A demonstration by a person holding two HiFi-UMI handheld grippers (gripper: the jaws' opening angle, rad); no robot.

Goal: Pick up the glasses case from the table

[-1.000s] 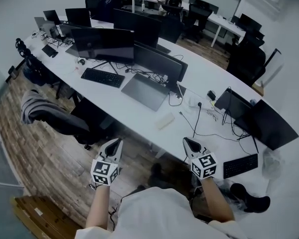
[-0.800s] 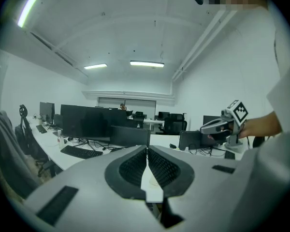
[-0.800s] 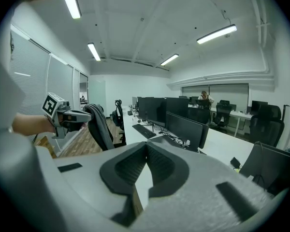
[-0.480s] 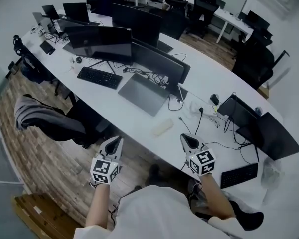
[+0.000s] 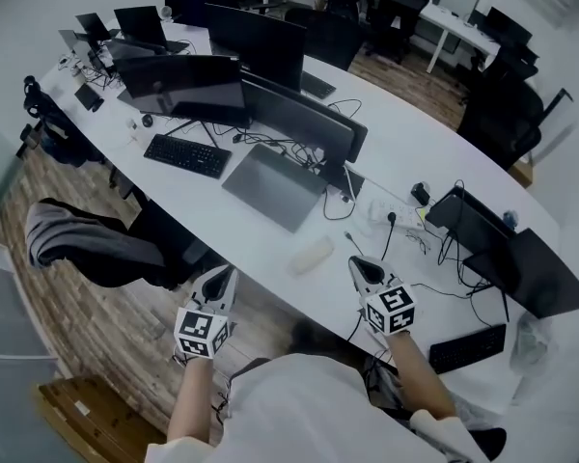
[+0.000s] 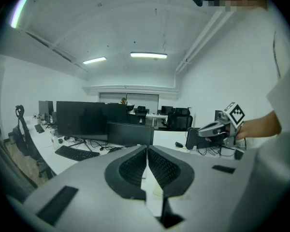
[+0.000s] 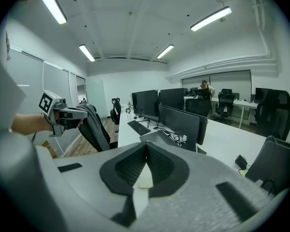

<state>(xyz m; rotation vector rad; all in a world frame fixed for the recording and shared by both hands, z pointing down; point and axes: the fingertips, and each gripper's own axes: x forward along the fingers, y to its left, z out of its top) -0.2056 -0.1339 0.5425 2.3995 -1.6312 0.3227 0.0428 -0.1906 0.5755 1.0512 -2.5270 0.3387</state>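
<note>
The glasses case (image 5: 312, 255) is a pale cream oblong that lies on the white table (image 5: 420, 152) near its front edge. My right gripper (image 5: 358, 264) hovers over the table edge just right of the case, its jaws closed together with nothing in them. My left gripper (image 5: 222, 278) hangs over the floor, short of the table and left of the case, also shut and empty. In the left gripper view the left gripper (image 6: 147, 148) shows its pads meeting, with the right gripper (image 6: 203, 129) off to the right. In the right gripper view the right gripper (image 7: 146, 144) has its pads touching.
A grey laptop (image 5: 273, 185), a black keyboard (image 5: 186, 155), several dark monitors (image 5: 183, 85) and loose cables (image 5: 391, 222) lie behind the case. A second keyboard (image 5: 467, 347) sits at the right. An office chair with a grey garment (image 5: 87, 244) stands at the left.
Both grippers have come forward toward the table. The right one now reaches over the table edge beside the case, and the left one is nearer the edge. Both stay shut.
</note>
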